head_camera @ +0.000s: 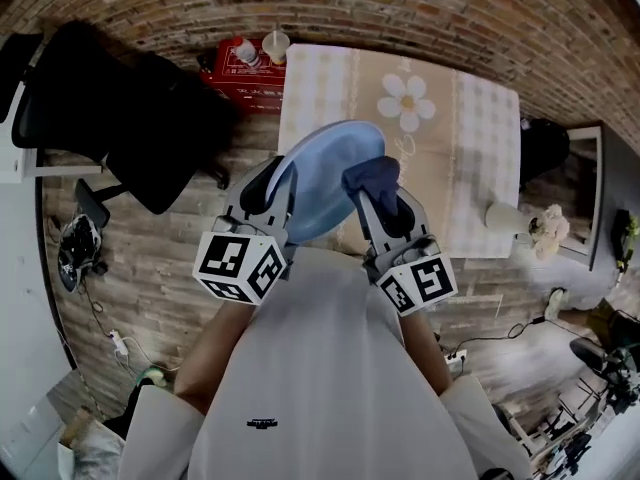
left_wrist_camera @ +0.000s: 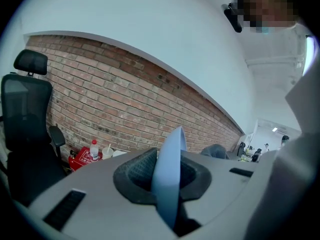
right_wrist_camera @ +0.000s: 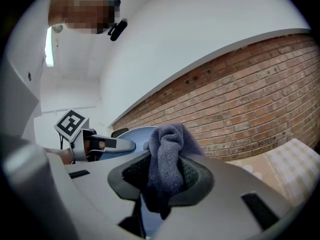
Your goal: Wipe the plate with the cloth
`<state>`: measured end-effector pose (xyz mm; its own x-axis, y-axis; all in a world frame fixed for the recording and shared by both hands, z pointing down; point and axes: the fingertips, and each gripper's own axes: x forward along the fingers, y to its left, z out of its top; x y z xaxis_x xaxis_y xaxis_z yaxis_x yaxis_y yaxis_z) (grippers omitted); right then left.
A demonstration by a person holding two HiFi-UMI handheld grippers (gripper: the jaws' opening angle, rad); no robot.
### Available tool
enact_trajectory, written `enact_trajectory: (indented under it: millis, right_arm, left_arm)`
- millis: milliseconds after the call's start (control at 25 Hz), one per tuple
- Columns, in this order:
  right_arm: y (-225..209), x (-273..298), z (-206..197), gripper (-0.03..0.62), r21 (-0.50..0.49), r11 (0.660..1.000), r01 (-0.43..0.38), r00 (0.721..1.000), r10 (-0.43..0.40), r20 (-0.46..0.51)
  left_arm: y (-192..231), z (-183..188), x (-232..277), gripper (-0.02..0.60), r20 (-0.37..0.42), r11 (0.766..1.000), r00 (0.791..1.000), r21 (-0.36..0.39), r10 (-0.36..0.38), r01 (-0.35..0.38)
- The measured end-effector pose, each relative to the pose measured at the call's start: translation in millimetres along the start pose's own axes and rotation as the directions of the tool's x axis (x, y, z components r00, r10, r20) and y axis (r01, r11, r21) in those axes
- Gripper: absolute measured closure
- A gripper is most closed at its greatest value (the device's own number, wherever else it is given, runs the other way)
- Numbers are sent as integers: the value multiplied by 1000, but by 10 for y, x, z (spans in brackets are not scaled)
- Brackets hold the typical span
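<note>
The left gripper [head_camera: 272, 186] clamps the plate [head_camera: 335, 168] by its rim and the right gripper [head_camera: 378, 196] pinches the cloth [head_camera: 370, 176] beside it, so wiping seems barely begun.

Readable text: none; every print is too small or too blurred to make out.
Red box [head_camera: 250, 76]: white lettering on its top and side, not legible.
Bottle [head_camera: 243, 52]: a label band, its wording unreadable.
Cloth on the counter [head_camera: 485, 118]: faint pale script-like marks below the printed daisy [head_camera: 405, 101], not legible.
Cube [head_camera: 240, 265] on the left gripper [head_camera: 280, 183]: black-and-white square markers, no letters or numbers.
Cube [head_camera: 418, 282] on the right gripper [head_camera: 378, 193]: the same kind of square markers, no letters or numbers.
Shirt [head_camera: 330, 368]: a small dark mark [head_camera: 262, 424], too small to read.
</note>
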<state>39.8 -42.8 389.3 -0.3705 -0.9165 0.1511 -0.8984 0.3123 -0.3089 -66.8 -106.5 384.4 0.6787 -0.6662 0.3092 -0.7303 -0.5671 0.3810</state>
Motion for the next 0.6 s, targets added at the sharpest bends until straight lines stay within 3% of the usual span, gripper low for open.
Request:
enact_trajectory:
  millis: [320,600]
  right_arm:
    - [169,78,26,478,-43,976,-216,976,215,-17]
    - [360,110,57,478,-55,941,-335,942,334,-21]
  left_arm:
    - [-211,-120,4,534,-4,999,999,26,44,-44]
    - [-403,-281,-53,534,-57,999,998,48,27,-25]
